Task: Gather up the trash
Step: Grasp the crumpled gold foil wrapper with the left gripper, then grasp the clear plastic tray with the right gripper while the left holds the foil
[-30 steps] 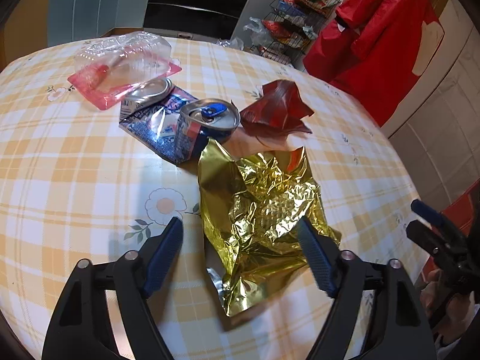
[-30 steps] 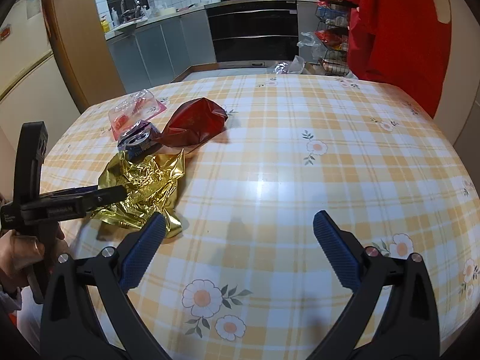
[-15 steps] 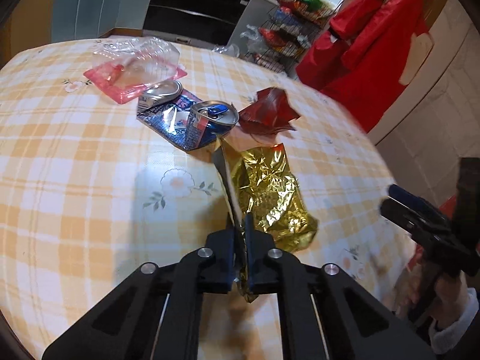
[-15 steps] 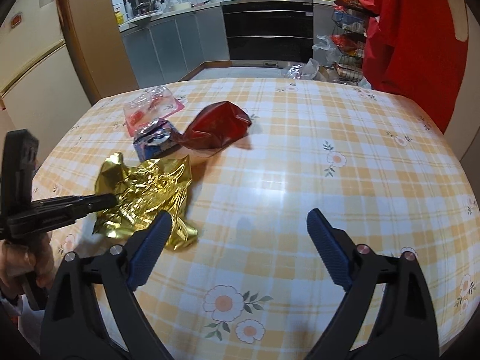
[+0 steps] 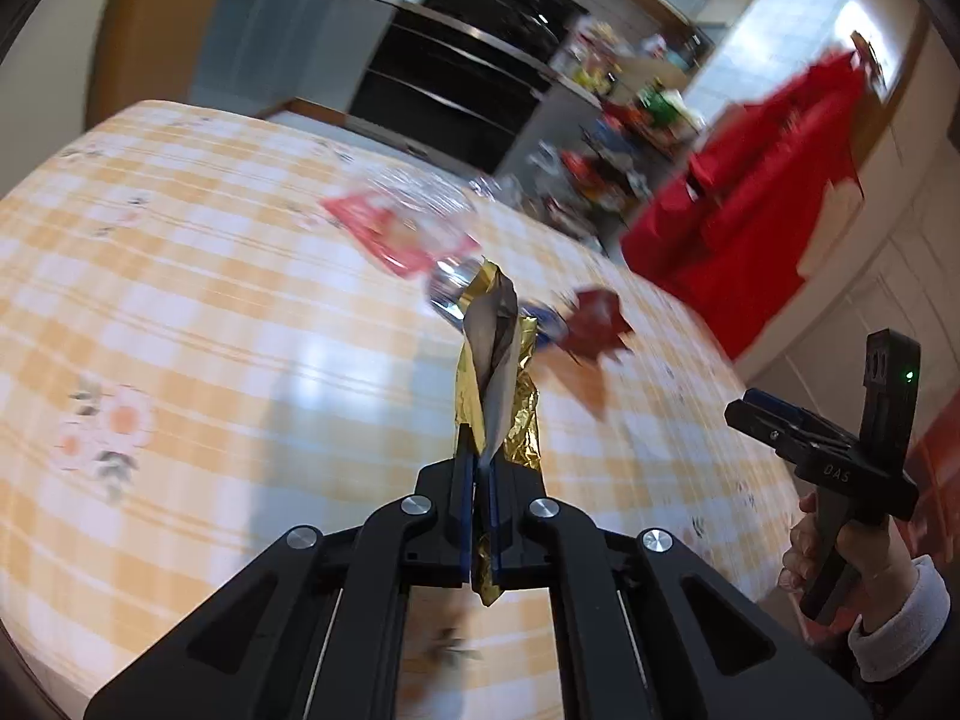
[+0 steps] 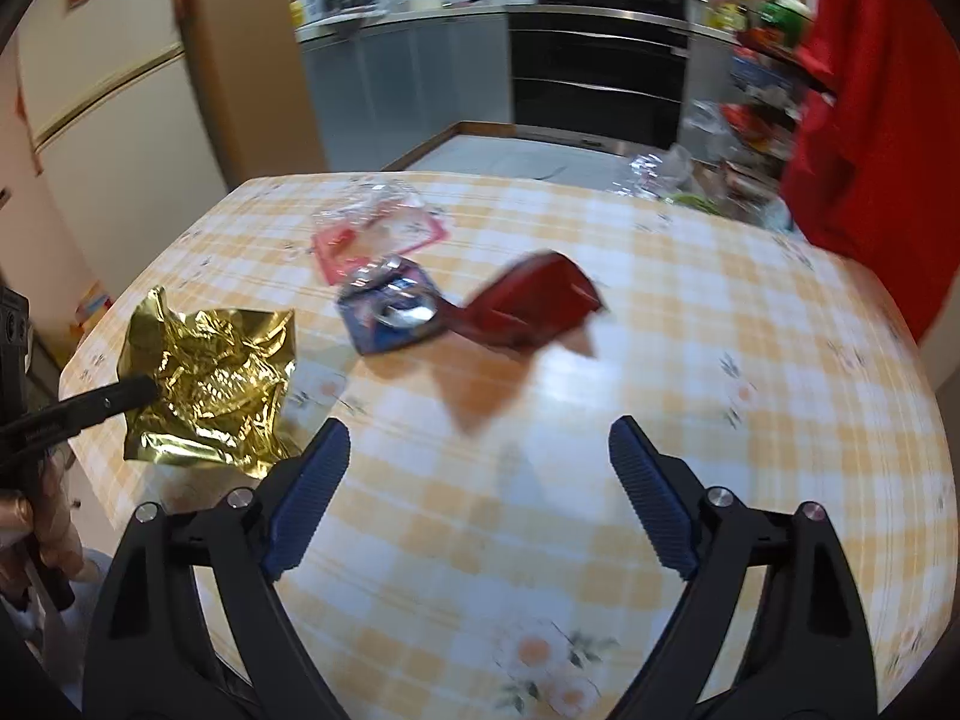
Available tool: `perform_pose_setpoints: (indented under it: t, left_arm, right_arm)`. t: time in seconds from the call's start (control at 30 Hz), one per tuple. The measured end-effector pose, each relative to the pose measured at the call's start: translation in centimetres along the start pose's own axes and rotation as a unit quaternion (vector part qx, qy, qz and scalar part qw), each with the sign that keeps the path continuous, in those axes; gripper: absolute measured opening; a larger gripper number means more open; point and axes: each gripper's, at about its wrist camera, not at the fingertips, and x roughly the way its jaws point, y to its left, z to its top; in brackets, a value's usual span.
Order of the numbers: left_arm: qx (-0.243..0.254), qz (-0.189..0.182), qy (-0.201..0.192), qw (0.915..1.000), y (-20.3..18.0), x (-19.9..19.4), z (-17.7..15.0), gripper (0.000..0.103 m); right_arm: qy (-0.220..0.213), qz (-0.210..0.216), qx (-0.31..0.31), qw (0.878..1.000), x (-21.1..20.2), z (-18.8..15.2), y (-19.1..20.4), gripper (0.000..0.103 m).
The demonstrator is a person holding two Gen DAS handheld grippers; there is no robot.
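Observation:
My left gripper (image 5: pixel 477 462) is shut on a crumpled gold foil wrapper (image 5: pixel 495 360), which hangs lifted off the checked table (image 6: pixel 690 330). In the right wrist view the foil (image 6: pixel 210 384) hangs over the table's left edge from the left gripper's tip (image 6: pixel 138 390). Mid-table lie a red wrapper (image 6: pixel 534 300), a crushed can (image 6: pixel 402 309) on a blue wrapper (image 6: pixel 366 330), and a pink-backed clear blister pack (image 6: pixel 378 228). My right gripper (image 6: pixel 480 438) hovers in front of the red wrapper. Its jaws are closing slowly with nothing between them.
A red garment (image 6: pixel 870 120) hangs beyond the table's far right corner, beside a wire rack of groceries (image 6: pixel 744 90). A fridge (image 6: pixel 90 120) stands at the left. A hand (image 5: pixel 840 546) holds the right gripper (image 5: pixel 756 414) off the table's right edge.
The left gripper shut on the gold foil, then lifted it off the table and carried it left. The right gripper moved closer to the red wrapper, its jaws narrowing slightly.

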Motion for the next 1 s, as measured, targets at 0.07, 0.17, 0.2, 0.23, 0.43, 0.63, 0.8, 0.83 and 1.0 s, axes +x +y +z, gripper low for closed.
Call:
perform_pose_setpoints:
  t: [0.07,0.17,0.2,0.23,0.43,0.63,0.8,0.83,1.0]
  left_arm:
    - [-0.017,0.005,-0.018,0.9997,1.7,-1.3,0.4,0.004]
    - [-0.041,0.01,-0.041,0.9983,4.0,-2.9,0.8,0.004]
    - [-0.05,0.012,-0.047,0.9976,4.9,-3.3,1.0,0.004]
    - [-0.055,0.014,-0.051,0.9971,5.5,-3.6,1.1,0.004]
    - [-0.091,0.018,-0.064,0.9936,9.8,-4.1,2.3,0.004]
    - [-0.094,0.02,-0.057,0.9938,12.3,-3.5,3.5,0.004]
    - [-0.086,0.018,-0.053,0.9947,12.9,-3.0,3.9,0.004]
    - [-0.085,0.018,-0.053,0.9948,13.0,-3.0,4.0,0.004]
    - [-0.086,0.019,-0.052,0.9948,13.3,-2.7,4.0,0.004]
  right_arm:
    - [0.005,0.004,-0.037,0.999,1.3,1.9,2.0,0.084]
    - [0.012,0.006,-0.092,0.996,3.4,4.5,5.0,0.08]
    - [0.015,0.007,-0.111,0.994,4.4,5.6,6.2,0.078]
    - [0.019,0.01,-0.129,0.991,5.7,6.9,7.5,0.077]
    - [0.058,0.021,-0.181,0.982,14.4,14.1,13.5,0.064]
    - [0.088,-0.001,-0.234,0.968,22.4,17.7,18.5,0.055]
    - [0.108,-0.029,-0.253,0.961,26.4,18.6,20.2,0.049]
    - [0.11,-0.035,-0.256,0.96,26.9,18.6,20.5,0.048]
    - [0.128,-0.091,-0.304,0.94,29.2,17.7,22.0,0.047]
